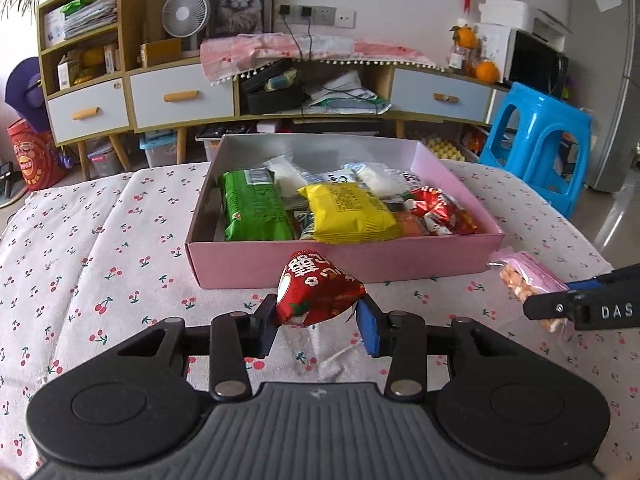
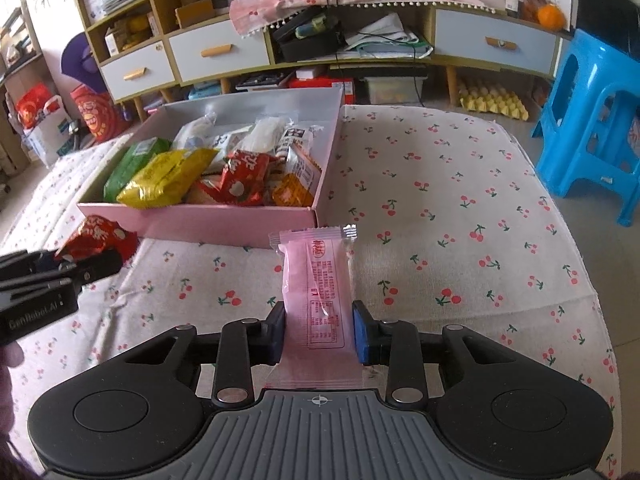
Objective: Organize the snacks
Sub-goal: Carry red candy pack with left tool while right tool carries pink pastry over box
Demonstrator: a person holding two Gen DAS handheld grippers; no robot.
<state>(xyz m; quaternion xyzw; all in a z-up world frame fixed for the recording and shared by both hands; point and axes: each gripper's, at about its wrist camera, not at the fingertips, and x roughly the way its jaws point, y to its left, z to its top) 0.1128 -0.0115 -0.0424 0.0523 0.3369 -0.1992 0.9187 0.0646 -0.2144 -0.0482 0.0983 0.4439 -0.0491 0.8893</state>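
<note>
Two snacks hang just before the pink box [image 1: 344, 258]: the left gripper [image 1: 318, 322] has its fingers clenched on a red packet [image 1: 316, 294], the right gripper [image 2: 319, 330] grasps a pink packet [image 2: 318, 292], both above the cherry-print tabletop [image 2: 440, 208].

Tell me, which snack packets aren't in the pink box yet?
Two: the red packet pinched in the left claw, and the pink packet in the right claw. Both are outside the pink box.
</note>
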